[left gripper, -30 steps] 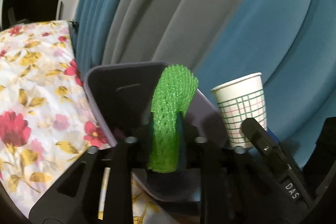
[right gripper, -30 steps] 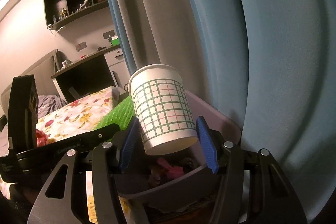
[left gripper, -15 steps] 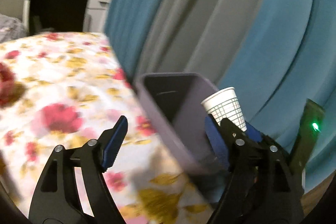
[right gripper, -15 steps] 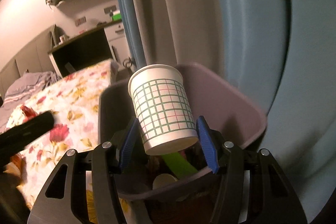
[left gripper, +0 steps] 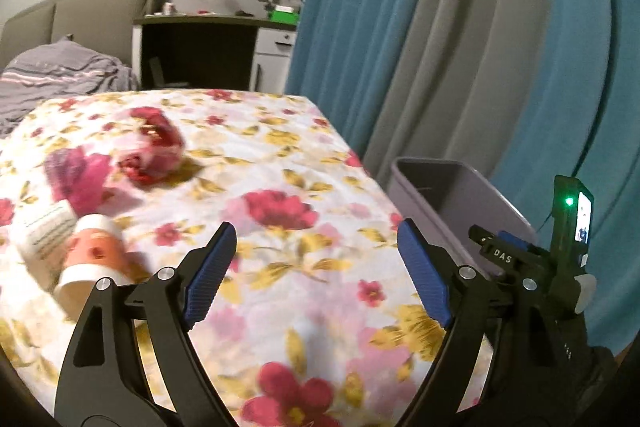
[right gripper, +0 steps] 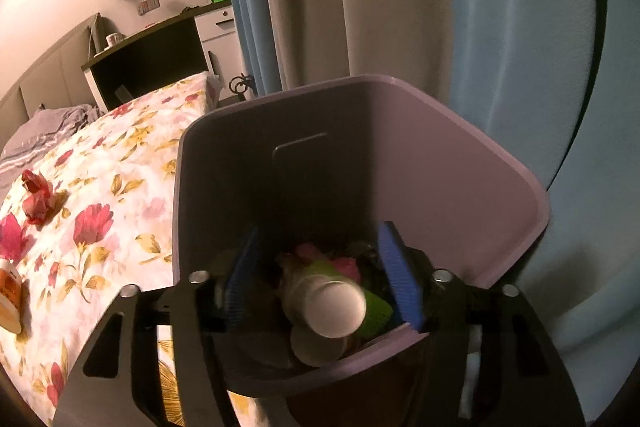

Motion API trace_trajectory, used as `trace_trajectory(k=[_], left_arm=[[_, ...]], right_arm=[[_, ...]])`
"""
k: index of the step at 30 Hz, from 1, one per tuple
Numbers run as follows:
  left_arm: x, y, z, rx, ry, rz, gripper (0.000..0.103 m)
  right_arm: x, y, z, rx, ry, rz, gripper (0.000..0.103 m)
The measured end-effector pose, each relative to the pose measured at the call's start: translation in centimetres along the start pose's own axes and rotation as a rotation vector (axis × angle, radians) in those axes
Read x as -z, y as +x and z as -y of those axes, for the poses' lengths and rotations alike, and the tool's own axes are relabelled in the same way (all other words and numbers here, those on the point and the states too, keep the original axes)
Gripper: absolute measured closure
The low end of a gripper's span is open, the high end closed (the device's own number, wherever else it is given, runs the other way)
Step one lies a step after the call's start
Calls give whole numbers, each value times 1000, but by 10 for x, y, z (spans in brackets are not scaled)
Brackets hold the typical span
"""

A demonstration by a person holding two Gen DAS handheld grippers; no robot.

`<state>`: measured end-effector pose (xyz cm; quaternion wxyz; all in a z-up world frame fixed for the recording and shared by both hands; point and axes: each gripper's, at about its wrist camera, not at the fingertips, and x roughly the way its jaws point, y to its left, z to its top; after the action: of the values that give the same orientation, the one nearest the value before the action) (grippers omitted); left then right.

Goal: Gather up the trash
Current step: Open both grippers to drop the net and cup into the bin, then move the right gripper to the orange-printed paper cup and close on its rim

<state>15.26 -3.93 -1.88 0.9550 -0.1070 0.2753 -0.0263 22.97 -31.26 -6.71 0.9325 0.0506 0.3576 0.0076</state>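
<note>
Over a purple plastic bin point(right gripper: 460, 187) already holding a white paper cup point(right gripper: 334, 307) and green foam netting point(right gripper: 376, 311), the right claw point(right gripper: 320, 283) hangs empty, jaws apart, while the left claw point(left gripper: 316, 275), also spread, faces crumpled red wrappers point(left gripper: 154, 153) and orange-and-white paper cups point(left gripper: 90, 255) left on the floral bed point(left gripper: 280, 187).

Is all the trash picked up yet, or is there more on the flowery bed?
Not yet. The purple plastic bin already holds a white paper cup and green foam netting. Both the left gripper and right gripper are open, holding nothing. Left on the floral bedsheet: an orange paper cup, a white paper cup with print, a red crumpled wrapper and a pink wad.
</note>
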Motion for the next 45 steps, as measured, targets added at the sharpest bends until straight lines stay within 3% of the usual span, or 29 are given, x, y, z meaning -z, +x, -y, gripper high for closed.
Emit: trace_trajectory(k=[8,17,24,31,41,45], left_arm=[[6,-34,-33,-60,-10,51,18],[15,-71,-91,-174,-54,74,18],[25,-97,-142,-260,-114,84,18],[33,-124,-181,-330,-154,97,18],[36,-138,-208,-353,-195,103,18],[36,-136,-213,-351,-200,101,18]], right_arm=[[-2,-42,-21,-6,-33,97,38],[8,-97,-83,-161,-91,201,32],[31,-109,-153,-309,-169,181,31],[62,-98,-221,-399,-305,109,31],[91,-84,-286,-438,-452,48,32],[93,-79,-301,-442,-477,39,38]])
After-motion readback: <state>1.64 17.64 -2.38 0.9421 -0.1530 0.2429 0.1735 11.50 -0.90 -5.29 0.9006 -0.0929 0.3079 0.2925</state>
